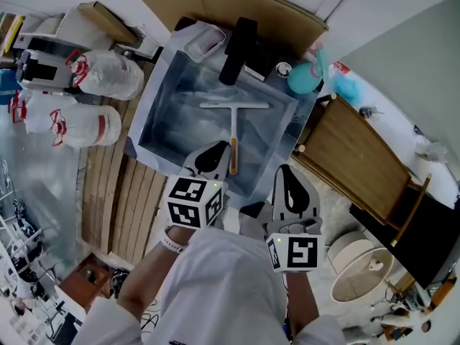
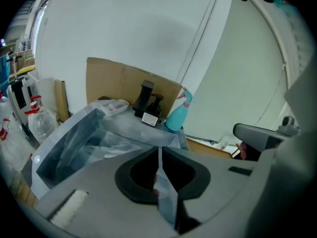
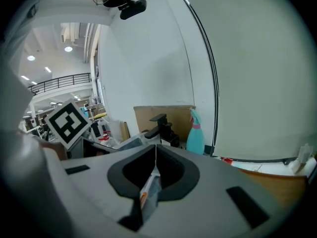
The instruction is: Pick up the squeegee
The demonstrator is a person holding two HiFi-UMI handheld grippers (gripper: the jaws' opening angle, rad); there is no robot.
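Note:
The squeegee [image 1: 233,129], a white blade on a pale handle with an orange grip, lies flat in the plastic-lined basin [image 1: 169,85], its handle pointing toward me. My left gripper [image 1: 213,152] hovers over the basin's near edge, just left of the handle's end, with its jaws shut and nothing between them; the left gripper view shows the jaws [image 2: 159,155] closed on a line. My right gripper [image 1: 289,177] is further right, outside the basin's near corner, also shut and empty [image 3: 156,152]. Neither gripper touches the squeegee.
A black faucet [image 1: 237,49], a white dish [image 1: 205,42] and a teal spray bottle [image 1: 305,77] stand at the basin's far side before a cardboard sheet [image 1: 230,2]. A wooden board [image 1: 356,157] lies right, tied plastic bags [image 1: 108,74] left, a white bucket [image 1: 363,264] lower right.

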